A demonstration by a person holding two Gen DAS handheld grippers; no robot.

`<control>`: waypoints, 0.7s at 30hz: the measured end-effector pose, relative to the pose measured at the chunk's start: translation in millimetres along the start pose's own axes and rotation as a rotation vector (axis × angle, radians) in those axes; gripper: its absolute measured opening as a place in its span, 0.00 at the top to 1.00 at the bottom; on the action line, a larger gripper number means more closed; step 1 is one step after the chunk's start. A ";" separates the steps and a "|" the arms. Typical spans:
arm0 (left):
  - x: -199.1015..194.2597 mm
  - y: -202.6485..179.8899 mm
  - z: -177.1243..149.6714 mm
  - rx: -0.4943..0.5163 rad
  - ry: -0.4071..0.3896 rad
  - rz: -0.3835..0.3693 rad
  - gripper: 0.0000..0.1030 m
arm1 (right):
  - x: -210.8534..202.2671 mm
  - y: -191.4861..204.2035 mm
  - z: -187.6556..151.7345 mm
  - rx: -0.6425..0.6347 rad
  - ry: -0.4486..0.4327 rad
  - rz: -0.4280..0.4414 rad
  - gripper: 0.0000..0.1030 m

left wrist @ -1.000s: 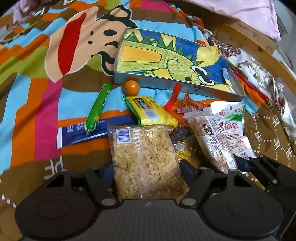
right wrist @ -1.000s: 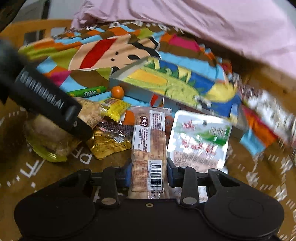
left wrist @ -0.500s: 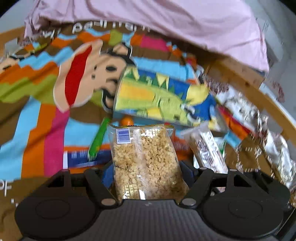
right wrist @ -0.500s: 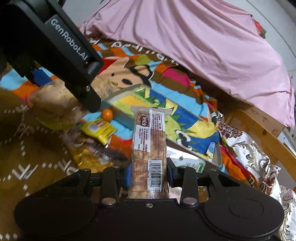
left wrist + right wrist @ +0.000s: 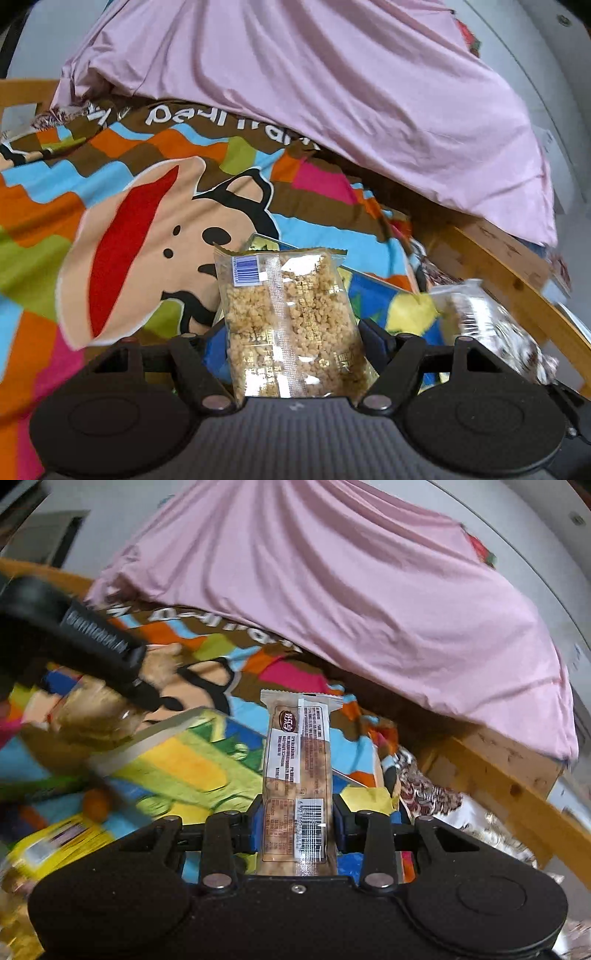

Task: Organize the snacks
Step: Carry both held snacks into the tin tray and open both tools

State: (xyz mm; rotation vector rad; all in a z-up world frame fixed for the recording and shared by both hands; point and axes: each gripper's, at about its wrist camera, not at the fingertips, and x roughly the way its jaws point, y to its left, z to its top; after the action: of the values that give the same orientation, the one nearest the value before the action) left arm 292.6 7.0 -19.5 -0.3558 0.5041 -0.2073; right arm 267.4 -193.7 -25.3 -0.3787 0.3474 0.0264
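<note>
Both claws are carrying snacks above the bed — the left claw (image 5: 291, 332) is clamping a wide crumble packet (image 5: 291, 321), the right claw (image 5: 297, 823) pinching a slim biscuit bar (image 5: 295, 775). The dinosaur tray (image 5: 192, 764) is lying empty below; other snacks are waiting beside it.

Left of the dinosaur tray (image 5: 192, 764), a yellow packet (image 5: 55, 842) and an orange ball (image 5: 96, 804) smear with blur; the tray's near end hides behind the right gripper (image 5: 297, 823).
</note>
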 end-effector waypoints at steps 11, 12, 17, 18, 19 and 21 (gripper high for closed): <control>84.9 4.1 -3.8 -0.044 0.054 0.037 0.26 | 81.6 -4.4 -0.1 0.176 0.082 0.058 0.64; 88.8 4.8 -4.8 -0.042 0.064 0.042 0.26 | 85.7 -2.2 -1.4 0.179 0.090 0.063 0.64; 103.8 5.2 -13.3 0.001 0.104 0.083 0.26 | 104.5 7.2 -8.8 0.205 0.161 0.090 0.64; 105.9 4.6 -15.0 0.015 0.112 0.090 0.26 | 107.1 8.4 -10.2 0.207 0.175 0.094 0.64; 108.2 3.3 -15.8 0.024 0.120 0.096 0.26 | 110.1 9.9 -11.7 0.209 0.191 0.097 0.64; 112.3 3.4 -17.2 0.029 0.136 0.101 0.26 | 113.9 12.1 -15.8 0.209 0.219 0.100 0.64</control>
State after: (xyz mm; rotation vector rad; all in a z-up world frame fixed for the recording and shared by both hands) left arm 380.4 -26.1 -83.5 -0.2880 0.6508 -0.1411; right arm 368.3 -192.7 -81.8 -0.1570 0.5807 0.0466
